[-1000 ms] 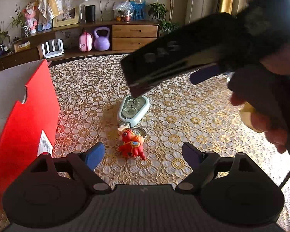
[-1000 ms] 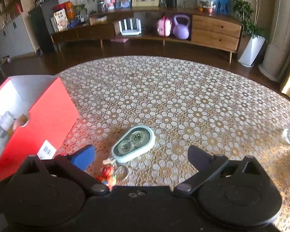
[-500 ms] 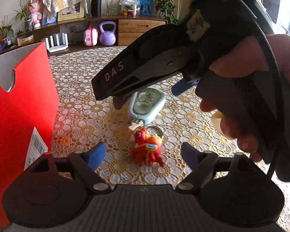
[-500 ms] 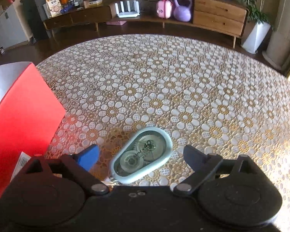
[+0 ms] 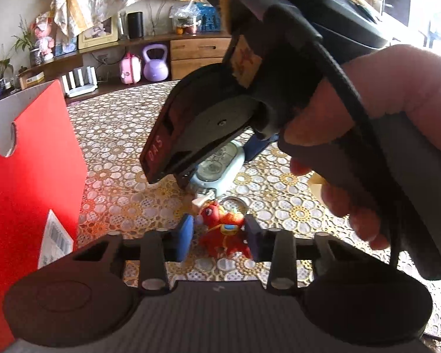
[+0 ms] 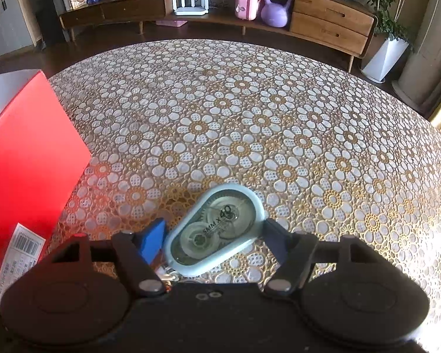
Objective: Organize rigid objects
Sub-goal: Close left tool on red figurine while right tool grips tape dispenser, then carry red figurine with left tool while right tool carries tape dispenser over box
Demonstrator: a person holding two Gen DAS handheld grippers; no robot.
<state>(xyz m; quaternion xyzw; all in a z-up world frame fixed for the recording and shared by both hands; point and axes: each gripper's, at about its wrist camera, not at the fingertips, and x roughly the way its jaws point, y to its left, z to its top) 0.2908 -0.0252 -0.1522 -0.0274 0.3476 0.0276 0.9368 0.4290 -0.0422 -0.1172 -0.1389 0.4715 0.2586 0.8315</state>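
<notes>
Correction-tape dispenser (image 6: 216, 229) — pale blue shell, clear window, lying flat on floral lace tablecloth (image 6: 250, 117), lower centre of right wrist view. Bracketed by right gripper (image 6: 214, 234): jaws closing, blue pad at left edge of shell, dark pad at right edge; firm contact not confirmable. Red toy keychain (image 5: 222, 229) just below dispenser in left wrist view, at centre. Positioned between fingers of left gripper (image 5: 219, 236) — jaws closing, pads close to both flanks, pressure not discernible. Red box (image 5: 29, 176) at left of frame, barcode label on side. Hand (image 5: 376, 135) gripping right tool, upper right.
</notes>
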